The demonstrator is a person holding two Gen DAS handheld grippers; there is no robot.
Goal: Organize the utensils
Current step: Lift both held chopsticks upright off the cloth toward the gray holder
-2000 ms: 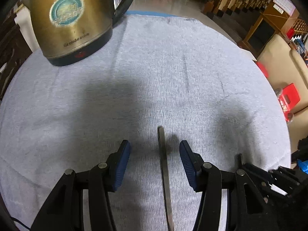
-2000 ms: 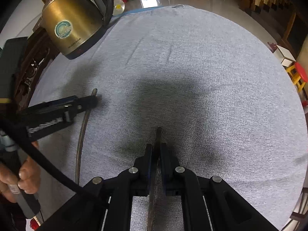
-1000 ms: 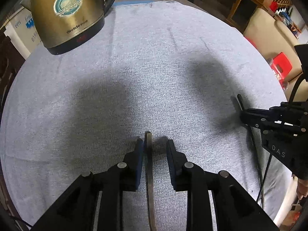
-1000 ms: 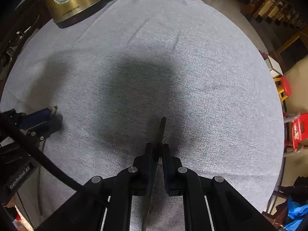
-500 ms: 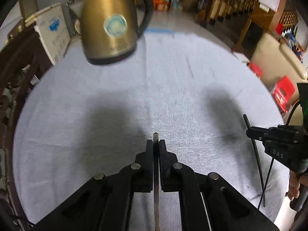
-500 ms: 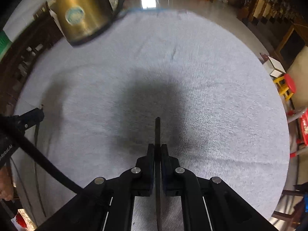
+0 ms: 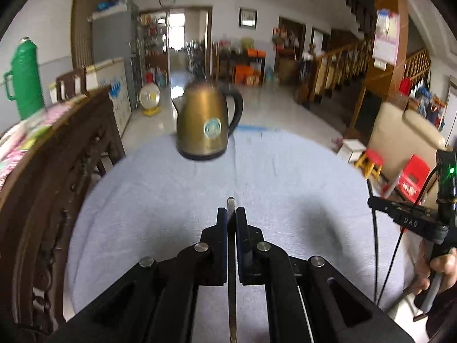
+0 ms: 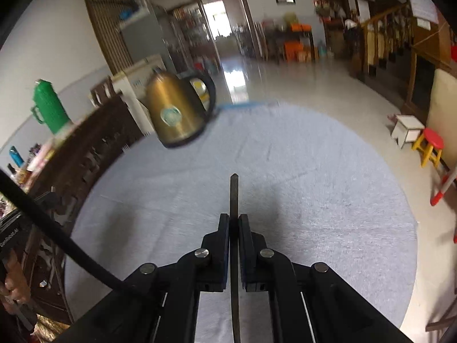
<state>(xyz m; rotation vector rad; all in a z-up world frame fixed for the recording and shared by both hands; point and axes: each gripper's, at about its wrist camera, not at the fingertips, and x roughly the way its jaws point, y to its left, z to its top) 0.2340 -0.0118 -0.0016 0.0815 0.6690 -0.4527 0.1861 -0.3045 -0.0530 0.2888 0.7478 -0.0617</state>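
Observation:
My left gripper is shut on a thin metal utensil handle, held edge-on above the round table's grey cloth. My right gripper is shut on a darker thin metal utensil whose pointed end sticks out ahead of the fingers, also lifted above the cloth. The right gripper shows at the right edge of the left wrist view, with its thin utensil hanging below it. The working ends of both utensils are hidden behind the grippers.
A brass electric kettle stands at the far edge of the table; it also shows in the right wrist view. A carved dark wooden cabinet borders the table's left side. Stools and a beige sofa stand to the right.
Both grippers have lifted their utensils off the cloth and tilted up, so the room now shows. The left gripper closed on its utensil earlier; the right was shut throughout.

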